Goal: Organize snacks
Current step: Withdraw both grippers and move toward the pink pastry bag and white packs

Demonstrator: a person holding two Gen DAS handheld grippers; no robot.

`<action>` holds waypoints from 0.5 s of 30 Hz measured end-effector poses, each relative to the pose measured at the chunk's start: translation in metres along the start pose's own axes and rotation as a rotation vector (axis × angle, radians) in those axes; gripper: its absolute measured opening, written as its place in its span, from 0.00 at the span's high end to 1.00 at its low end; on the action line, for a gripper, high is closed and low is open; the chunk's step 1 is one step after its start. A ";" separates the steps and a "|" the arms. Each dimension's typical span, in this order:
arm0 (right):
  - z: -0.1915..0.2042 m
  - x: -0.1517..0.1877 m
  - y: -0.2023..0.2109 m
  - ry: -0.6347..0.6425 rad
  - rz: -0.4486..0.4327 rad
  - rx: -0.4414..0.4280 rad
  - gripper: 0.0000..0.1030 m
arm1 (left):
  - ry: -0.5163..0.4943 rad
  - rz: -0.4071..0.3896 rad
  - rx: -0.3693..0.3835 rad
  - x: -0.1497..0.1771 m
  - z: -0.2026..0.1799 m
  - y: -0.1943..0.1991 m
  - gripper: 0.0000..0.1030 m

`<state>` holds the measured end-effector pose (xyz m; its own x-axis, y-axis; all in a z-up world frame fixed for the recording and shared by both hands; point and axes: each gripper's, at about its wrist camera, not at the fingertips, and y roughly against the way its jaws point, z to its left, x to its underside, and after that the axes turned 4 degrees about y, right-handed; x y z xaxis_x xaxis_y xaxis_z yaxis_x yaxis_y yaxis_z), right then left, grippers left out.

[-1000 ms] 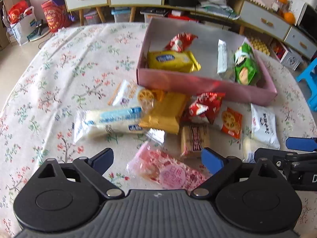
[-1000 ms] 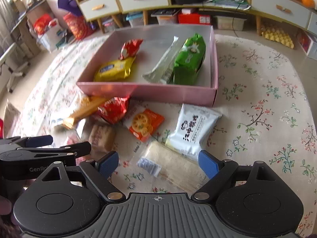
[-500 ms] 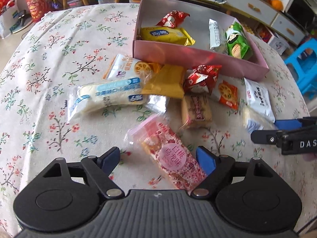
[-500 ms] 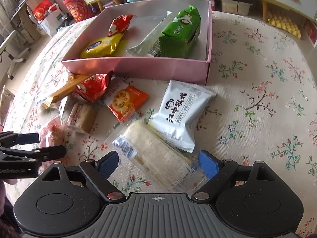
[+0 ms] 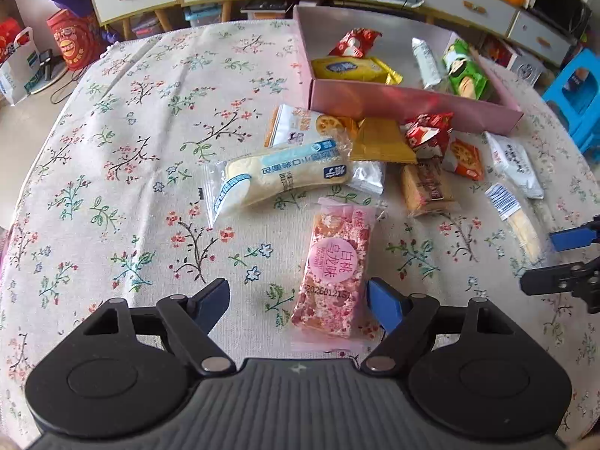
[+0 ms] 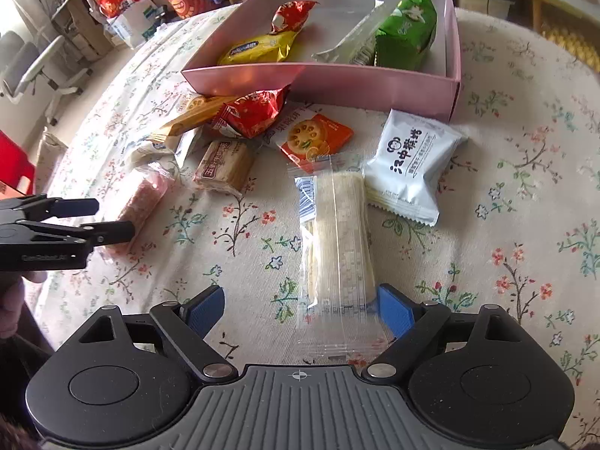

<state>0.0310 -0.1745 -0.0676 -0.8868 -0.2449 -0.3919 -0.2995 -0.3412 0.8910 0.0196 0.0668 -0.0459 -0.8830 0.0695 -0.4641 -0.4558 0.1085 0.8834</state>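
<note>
Bright soft daylight, faint shadows, sharp centre, fisheye-warped edges

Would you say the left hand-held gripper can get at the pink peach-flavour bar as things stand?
Probably yes. The pink bar lies flat on the tablecloth, apart from the other snacks, its near end already between the closing jaws of the left hand-held gripper. Nothing covers it.

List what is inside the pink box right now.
The pink box holds four packets: red, yellow, clear-silver and green. Its near wall hides their lower edges and the floor strip behind it.
</note>
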 end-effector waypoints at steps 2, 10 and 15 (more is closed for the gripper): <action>0.001 -0.001 0.000 0.001 -0.016 0.022 0.13 | -0.004 -0.007 0.013 0.002 0.000 0.001 0.22; 0.005 -0.001 -0.005 0.041 -0.099 0.133 0.13 | -0.034 -0.034 0.040 0.003 -0.014 -0.007 0.22; 0.010 0.005 -0.017 0.100 -0.116 0.206 0.11 | -0.097 -0.065 -0.002 0.010 -0.026 -0.017 0.16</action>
<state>0.0279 -0.1606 -0.0818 -0.8062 -0.3075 -0.5054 -0.4713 -0.1827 0.8629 0.0159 0.0402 -0.0637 -0.8366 0.1585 -0.5244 -0.5121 0.1140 0.8514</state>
